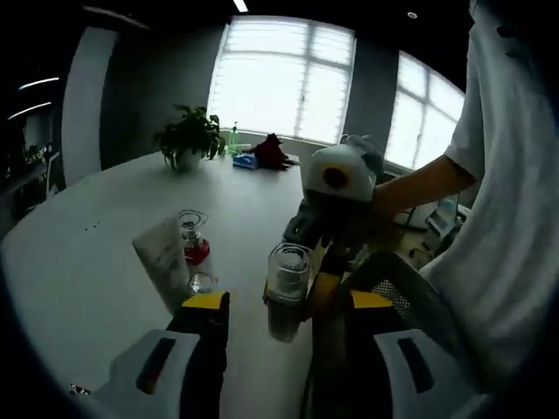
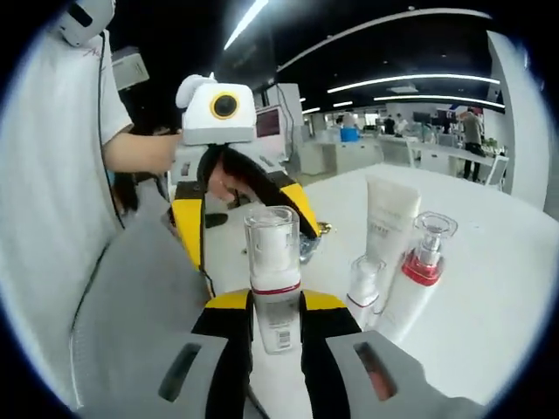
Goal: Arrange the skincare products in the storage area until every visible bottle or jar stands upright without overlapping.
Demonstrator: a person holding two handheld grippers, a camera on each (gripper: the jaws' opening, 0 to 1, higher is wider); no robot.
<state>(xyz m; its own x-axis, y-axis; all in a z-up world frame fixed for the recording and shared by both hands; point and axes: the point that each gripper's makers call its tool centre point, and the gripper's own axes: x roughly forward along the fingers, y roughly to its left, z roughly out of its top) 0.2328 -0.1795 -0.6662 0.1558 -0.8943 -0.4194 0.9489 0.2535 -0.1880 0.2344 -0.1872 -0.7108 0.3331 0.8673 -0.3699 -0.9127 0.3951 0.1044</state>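
The bottle (image 2: 273,279) is clamped upright by the right gripper (image 2: 276,307). At two o'clock, a tube (image 2: 389,218) is seen. The left gripper (image 1: 288,301) is held open.

Right hand-held gripper (image 2: 278,314) clamped on something upright, left hand-held gripper (image 1: 284,305) jaws apart

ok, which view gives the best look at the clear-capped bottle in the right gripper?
The right gripper view: the clear-capped bottle stands upright, close and centred between the right gripper fingers, with its cap, red band and label visible. The left gripper view shows the same bottle smaller and backlit, in front of the right gripper, with no label detail.
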